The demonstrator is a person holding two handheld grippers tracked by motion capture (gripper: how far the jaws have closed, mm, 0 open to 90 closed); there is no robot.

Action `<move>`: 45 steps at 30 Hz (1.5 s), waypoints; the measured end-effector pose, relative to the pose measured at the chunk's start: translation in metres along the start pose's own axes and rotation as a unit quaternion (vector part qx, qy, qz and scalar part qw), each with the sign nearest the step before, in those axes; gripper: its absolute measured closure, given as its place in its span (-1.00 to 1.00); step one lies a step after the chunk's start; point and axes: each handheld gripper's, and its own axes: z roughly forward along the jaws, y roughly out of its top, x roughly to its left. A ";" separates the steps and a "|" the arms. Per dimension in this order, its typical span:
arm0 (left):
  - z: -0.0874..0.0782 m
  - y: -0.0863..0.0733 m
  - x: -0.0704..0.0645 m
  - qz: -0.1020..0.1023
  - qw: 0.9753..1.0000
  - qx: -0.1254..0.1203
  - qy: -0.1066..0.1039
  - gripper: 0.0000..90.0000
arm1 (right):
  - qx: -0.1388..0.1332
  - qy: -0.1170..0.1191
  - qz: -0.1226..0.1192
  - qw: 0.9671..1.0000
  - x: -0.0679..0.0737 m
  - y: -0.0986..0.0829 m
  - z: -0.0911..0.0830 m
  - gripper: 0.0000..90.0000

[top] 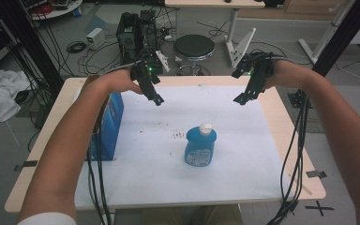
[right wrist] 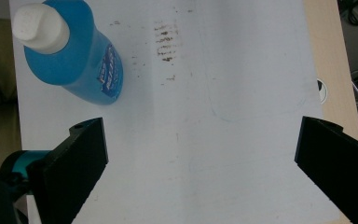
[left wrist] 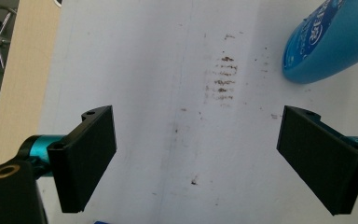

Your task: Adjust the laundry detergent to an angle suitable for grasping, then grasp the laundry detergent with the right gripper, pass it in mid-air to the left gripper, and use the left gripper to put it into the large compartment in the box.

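A blue bottle (top: 200,146) with a white cap (top: 206,127) stands upright on the white sheet (top: 159,168) near the table's middle. My left gripper (top: 157,99) hovers above the sheet, behind and to the left of the bottle, with its jaws wide apart and nothing between them. My right gripper (top: 240,99) hangs behind and to the right of the bottle, also open and empty. In the left gripper view (left wrist: 196,158) the bottle's base (left wrist: 331,42) sits at the upper right. In the right gripper view (right wrist: 200,168) the bottle (right wrist: 74,56) stands at the upper left.
A blue box (top: 108,124) stands on the table's left side under the left forearm. Brown smudges (top: 178,135) mark the sheet left of the bottle. Beyond the wooden table's (top: 286,126) far edge are a black stool (top: 194,47), a computer tower (top: 138,30) and cables.
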 end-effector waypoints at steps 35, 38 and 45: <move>-0.003 -0.013 0.005 -0.004 0.998 0.067 0.020 -0.74 | 0.003 0.003 0.008 1.000 0.000 -0.005 0.004 -0.97; -0.005 -0.013 0.003 -0.004 0.998 0.066 0.020 -0.74 | 0.006 0.003 0.005 1.000 0.002 -0.003 0.004 -0.97; -0.006 -0.011 0.002 0.002 0.998 0.067 0.021 -0.74 | 0.006 0.002 0.006 1.000 0.003 -0.004 0.003 -0.97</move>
